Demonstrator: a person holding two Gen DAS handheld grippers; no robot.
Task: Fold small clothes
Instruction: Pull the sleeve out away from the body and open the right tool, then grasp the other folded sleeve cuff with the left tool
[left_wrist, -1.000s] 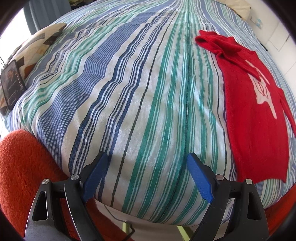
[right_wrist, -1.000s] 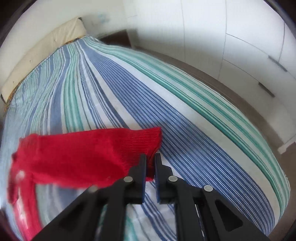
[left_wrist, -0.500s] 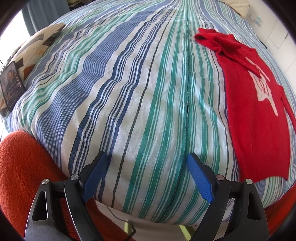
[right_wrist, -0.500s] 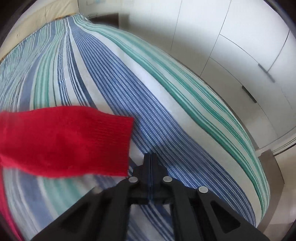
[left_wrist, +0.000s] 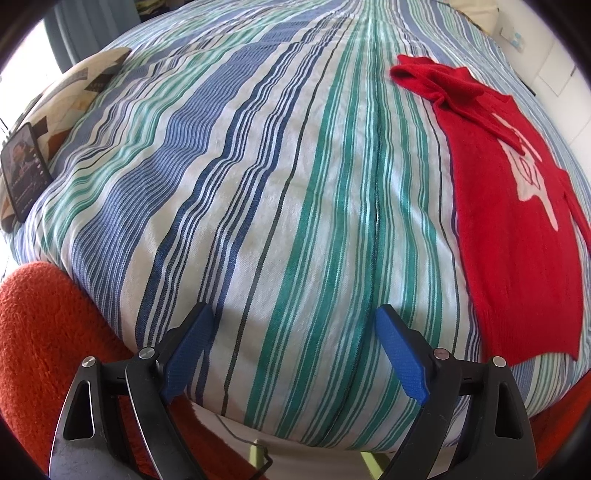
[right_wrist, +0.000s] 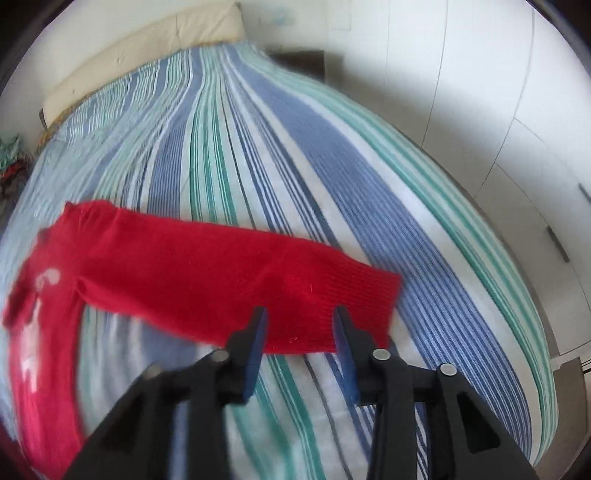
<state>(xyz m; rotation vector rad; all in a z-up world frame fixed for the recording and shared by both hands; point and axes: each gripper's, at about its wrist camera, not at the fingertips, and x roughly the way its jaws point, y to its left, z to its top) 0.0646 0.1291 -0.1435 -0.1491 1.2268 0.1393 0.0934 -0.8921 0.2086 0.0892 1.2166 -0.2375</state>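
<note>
the red sweater (left_wrist: 517, 236) lies flat on the striped bed (left_wrist: 258, 184). the right hand-held gripper (right_wrist: 299, 325) is opening over its sleeve cuff (right_wrist: 332, 295), pads clear of it. the left hand-held gripper (left_wrist: 293, 332) hangs spread wide, empty.

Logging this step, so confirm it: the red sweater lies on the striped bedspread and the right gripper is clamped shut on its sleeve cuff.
Not quite. The right gripper is not clamped: in the right wrist view its jaws are opening, pads clear of the sleeve cuff, which lies between them. The rest holds: the red sweater lies on the striped bedspread.
</note>
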